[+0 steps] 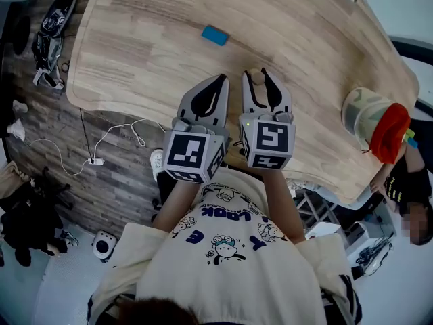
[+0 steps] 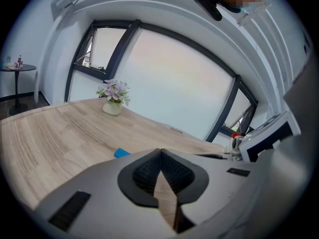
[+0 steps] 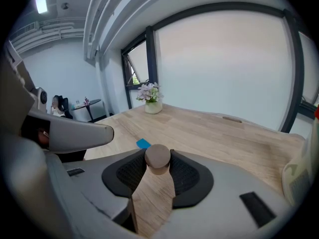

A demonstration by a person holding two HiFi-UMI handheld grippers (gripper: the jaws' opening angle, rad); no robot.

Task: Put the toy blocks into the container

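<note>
Blue block [image 2: 121, 153] half hidden behind the left hand-held gripper [image 2: 160, 152], container [image 3: 301, 176] cut by the right edge — only its pale wall shows, items [image 2: 19, 61] on the far side table [image 2: 15, 69] too small to tell.

Block [image 1: 215, 35] is lying on table [image 1: 135, 46], beyond left gripper [image 1: 222, 80] and right gripper [image 1: 256, 77]; container [image 1: 365, 117] is standing at right edge; cylinder [image 3: 157, 158] is sitting between right jaws.
</note>
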